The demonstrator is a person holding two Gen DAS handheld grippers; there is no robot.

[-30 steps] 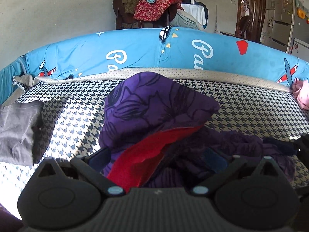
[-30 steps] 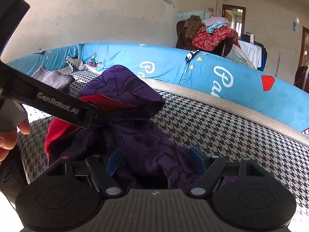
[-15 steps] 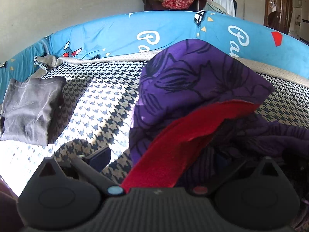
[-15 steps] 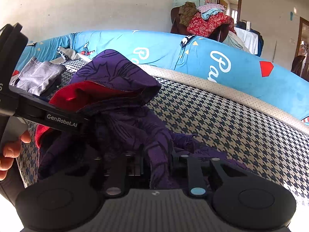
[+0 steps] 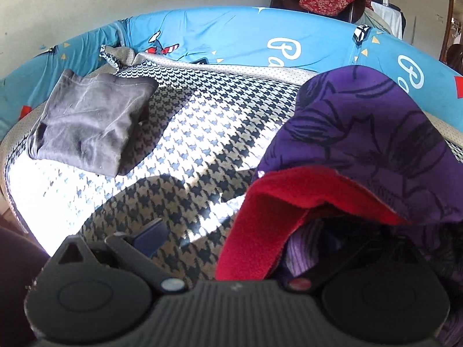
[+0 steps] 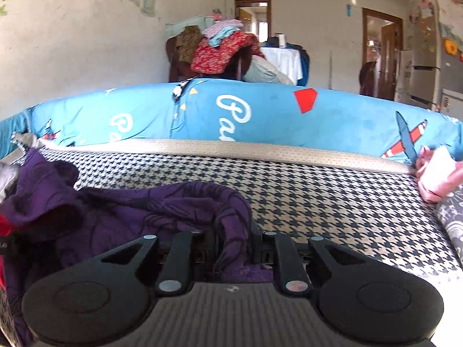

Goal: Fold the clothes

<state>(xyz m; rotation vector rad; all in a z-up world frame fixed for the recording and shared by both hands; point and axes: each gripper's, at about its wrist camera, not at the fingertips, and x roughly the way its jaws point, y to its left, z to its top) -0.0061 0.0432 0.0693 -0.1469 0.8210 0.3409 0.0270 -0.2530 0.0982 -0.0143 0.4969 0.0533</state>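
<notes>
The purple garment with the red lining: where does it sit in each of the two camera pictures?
Left wrist view: the purple garment fills the right side, its red lining folded out below.
Right wrist view: it lies lower left, a fold pinched in the right gripper as its jaws are closing.
Shared landmark: the blue cover behind the houndstooth surface.

Purple, red, grey and blue on a black-and-cream houndstooth sofa

The garment (image 5: 361,133) is purple with dark line-drawn flowers and a plain red lining (image 5: 260,225); the folded piece (image 5: 84,124) is plain grey. The sofa seat (image 5: 202,133) is black-and-cream houndstooth, its backrest (image 6: 260,112) sky blue with white script, red shapes and a striped plane. A pale pink cloth (image 6: 437,173) lies at the seat's edge.
</notes>
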